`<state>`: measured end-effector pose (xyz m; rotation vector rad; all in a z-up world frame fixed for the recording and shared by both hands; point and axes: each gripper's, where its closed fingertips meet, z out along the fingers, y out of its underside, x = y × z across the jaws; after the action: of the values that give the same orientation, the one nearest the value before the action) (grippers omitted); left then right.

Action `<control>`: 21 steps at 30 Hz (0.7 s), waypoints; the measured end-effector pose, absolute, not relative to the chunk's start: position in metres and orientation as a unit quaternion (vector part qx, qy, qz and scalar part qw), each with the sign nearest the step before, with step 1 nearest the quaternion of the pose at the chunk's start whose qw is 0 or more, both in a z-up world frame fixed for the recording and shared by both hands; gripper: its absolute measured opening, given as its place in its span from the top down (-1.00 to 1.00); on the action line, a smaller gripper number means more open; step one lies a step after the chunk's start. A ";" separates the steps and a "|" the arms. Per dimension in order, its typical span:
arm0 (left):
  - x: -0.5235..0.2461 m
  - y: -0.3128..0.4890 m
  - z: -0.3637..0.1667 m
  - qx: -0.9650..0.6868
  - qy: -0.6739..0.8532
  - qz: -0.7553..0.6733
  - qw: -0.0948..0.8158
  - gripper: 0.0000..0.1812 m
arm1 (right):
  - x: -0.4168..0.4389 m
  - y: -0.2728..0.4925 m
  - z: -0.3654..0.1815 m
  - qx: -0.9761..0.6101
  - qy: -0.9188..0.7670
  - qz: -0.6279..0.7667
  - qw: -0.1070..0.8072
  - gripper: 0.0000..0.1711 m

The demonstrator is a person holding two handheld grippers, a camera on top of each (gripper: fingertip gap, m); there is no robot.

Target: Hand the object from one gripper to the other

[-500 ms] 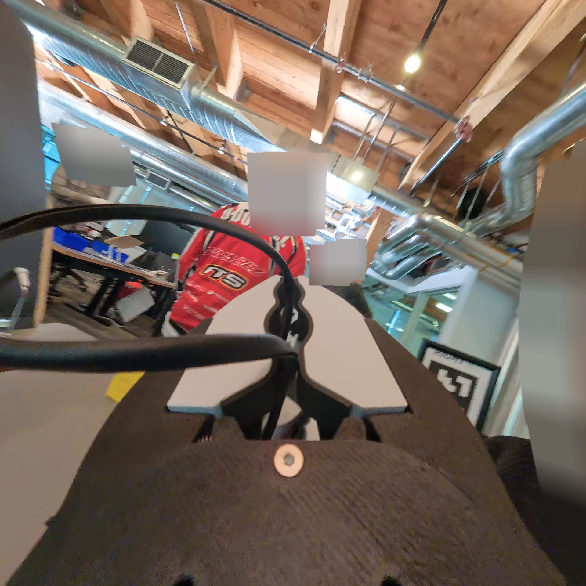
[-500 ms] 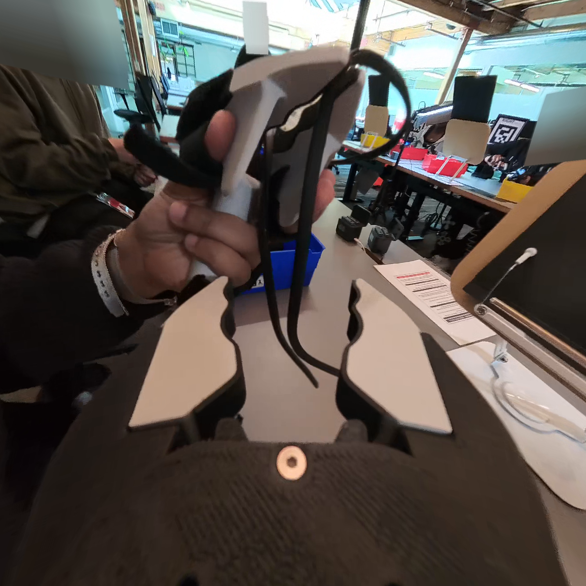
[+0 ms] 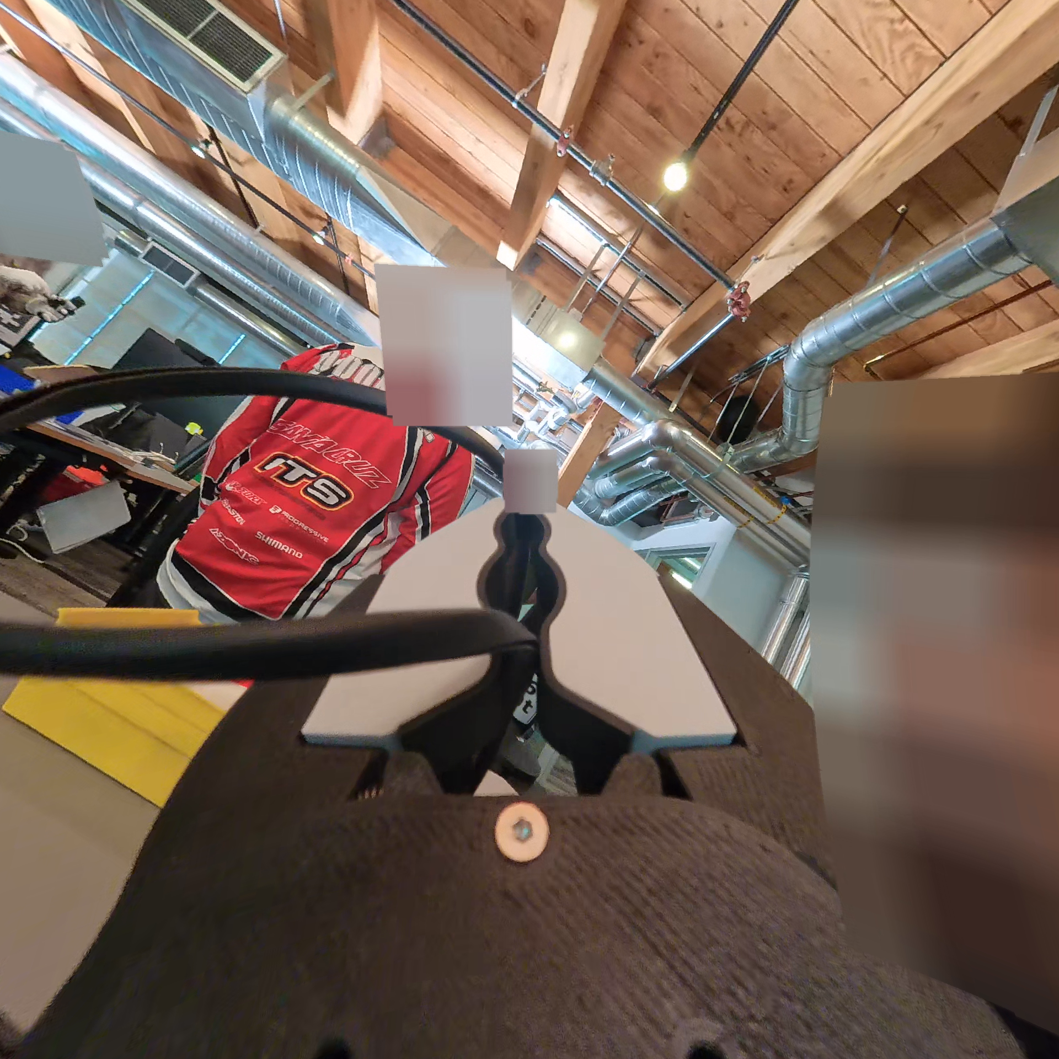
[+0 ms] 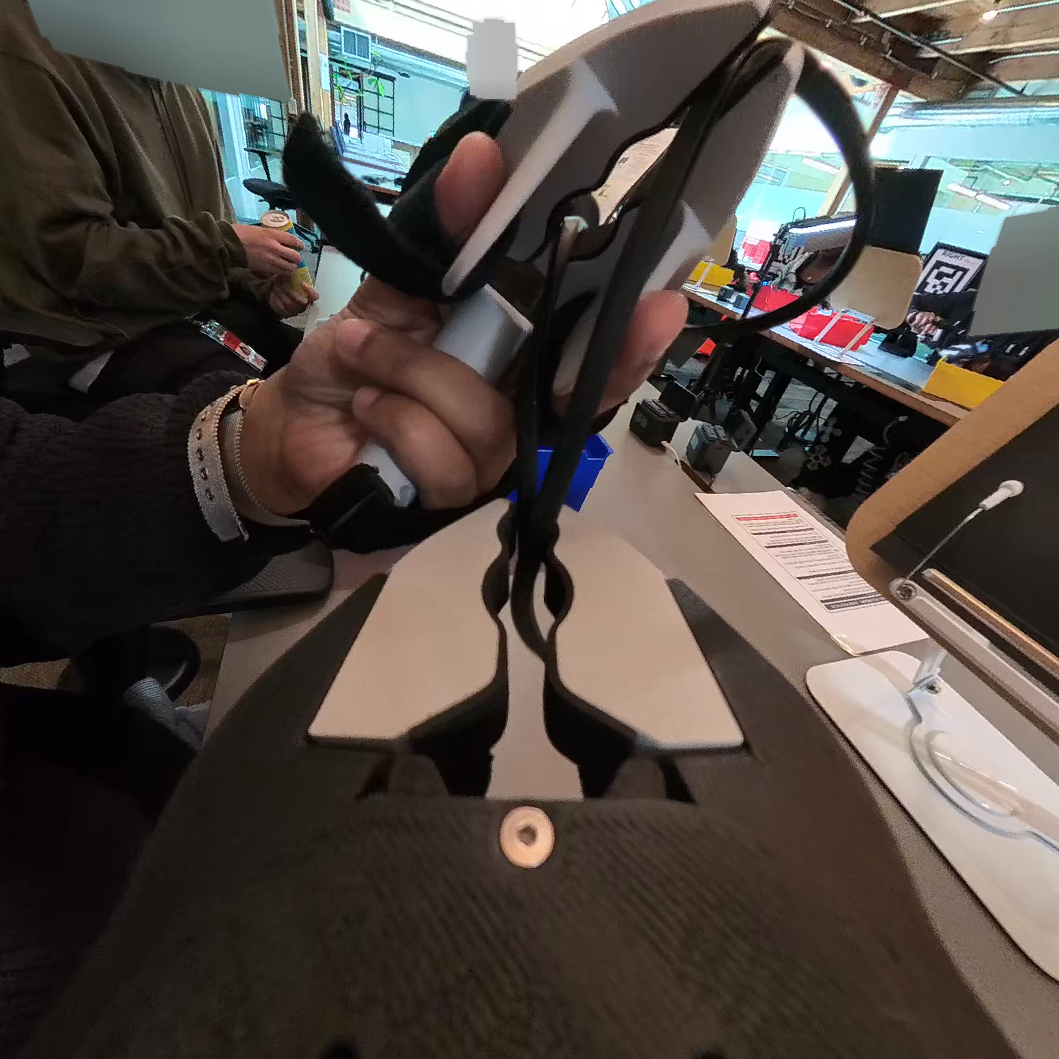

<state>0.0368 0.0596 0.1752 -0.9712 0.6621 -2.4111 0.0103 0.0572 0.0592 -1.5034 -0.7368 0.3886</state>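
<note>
Black strap (image 4: 573,367) pinched by both grippers, mid-air.
Left gripper (image 3: 518,550) and right gripper (image 4: 530,573) both clamp it, clear above the table (image 4: 647,516).

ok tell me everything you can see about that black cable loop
The black cable is thin, flexible and rubbery-looking, doubled into a loop. The left tool, raised above the table, pinches it near the top, where it arcs out sideways; both strands hang down into the right tool, whose fingers are closed around them.

Left tongs (image 3: 522,564) closed on black cable (image 3: 246,642); cable loops left, tongs tilted toward ceiling.
</note>
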 end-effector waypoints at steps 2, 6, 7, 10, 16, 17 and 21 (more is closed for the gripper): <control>0.037 0.062 0.175 -0.354 0.235 -0.876 0.228 0.98 | 0.012 0.058 0.060 -0.661 -0.323 0.169 0.656 0.92; 0.037 0.068 0.173 -0.359 0.227 -0.874 0.235 0.98 | 0.016 0.060 0.061 -0.662 -0.314 0.171 0.659 0.92; 0.037 0.070 0.172 -0.361 0.224 -0.874 0.236 0.98 | 0.017 0.061 0.061 -0.664 -0.311 0.171 0.659 0.92; 0.039 0.078 0.167 -0.373 0.206 -0.871 0.244 0.96 | 0.023 0.062 0.063 -0.666 -0.302 0.172 0.660 0.92; 0.048 0.093 0.154 -0.413 0.183 -0.858 0.243 0.85 | 0.035 0.061 0.074 -0.674 -0.280 0.181 0.660 0.93; 0.051 0.094 0.150 -0.426 0.186 -0.852 0.241 0.79 | 0.039 0.060 0.077 -0.675 -0.274 0.183 0.661 0.93; 0.064 0.089 0.137 -0.458 0.210 -0.839 0.206 0.56 | 0.059 0.060 0.089 -0.679 -0.246 0.186 0.667 0.93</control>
<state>0.0639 0.0889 0.1367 -1.2757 0.5839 -2.3380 0.0587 0.0602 0.0887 -1.5314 -0.5543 0.4197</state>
